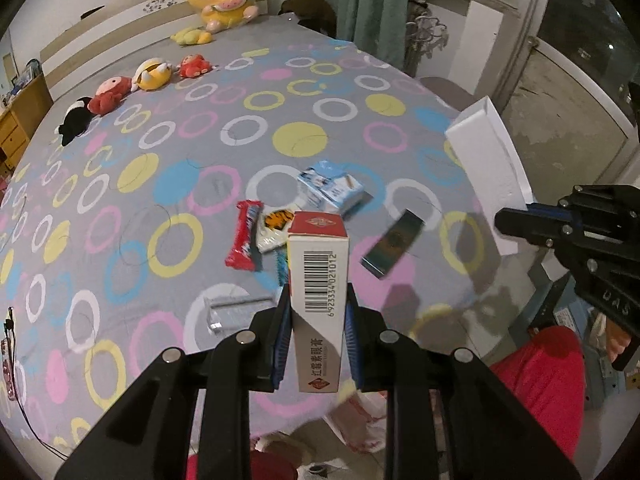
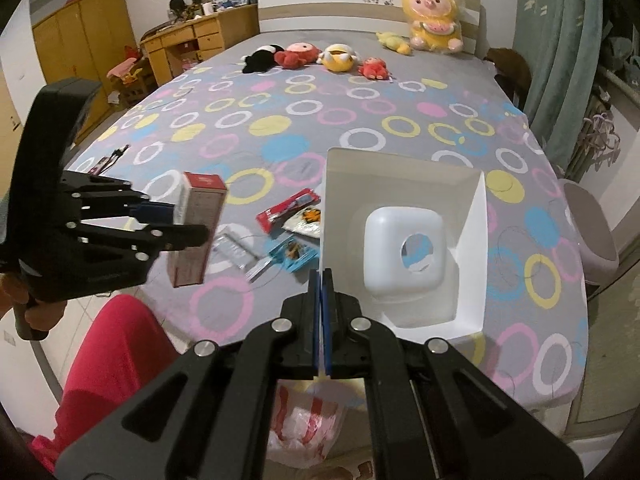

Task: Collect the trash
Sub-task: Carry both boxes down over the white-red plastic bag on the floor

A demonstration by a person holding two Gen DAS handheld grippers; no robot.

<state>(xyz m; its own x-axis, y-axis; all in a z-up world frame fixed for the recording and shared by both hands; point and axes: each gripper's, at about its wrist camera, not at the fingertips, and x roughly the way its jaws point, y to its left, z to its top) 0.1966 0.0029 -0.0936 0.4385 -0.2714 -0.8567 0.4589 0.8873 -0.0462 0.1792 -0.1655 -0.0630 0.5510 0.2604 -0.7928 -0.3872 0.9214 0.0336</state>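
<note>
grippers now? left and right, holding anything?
Left gripper: shut on the red-and-white carton.
Right gripper: shut on the open white box's wall.

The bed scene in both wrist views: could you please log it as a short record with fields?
surface: grey bedsheet with coloured rings
left gripper: jaws shut on a white and red cardboard medicine box
right gripper: jaws shut on the edge of a white open cardboard box
still on the bed: red snack wrapper, blue and white carton, dark flat packet
below the bed edge: red and white plastic bag
</note>
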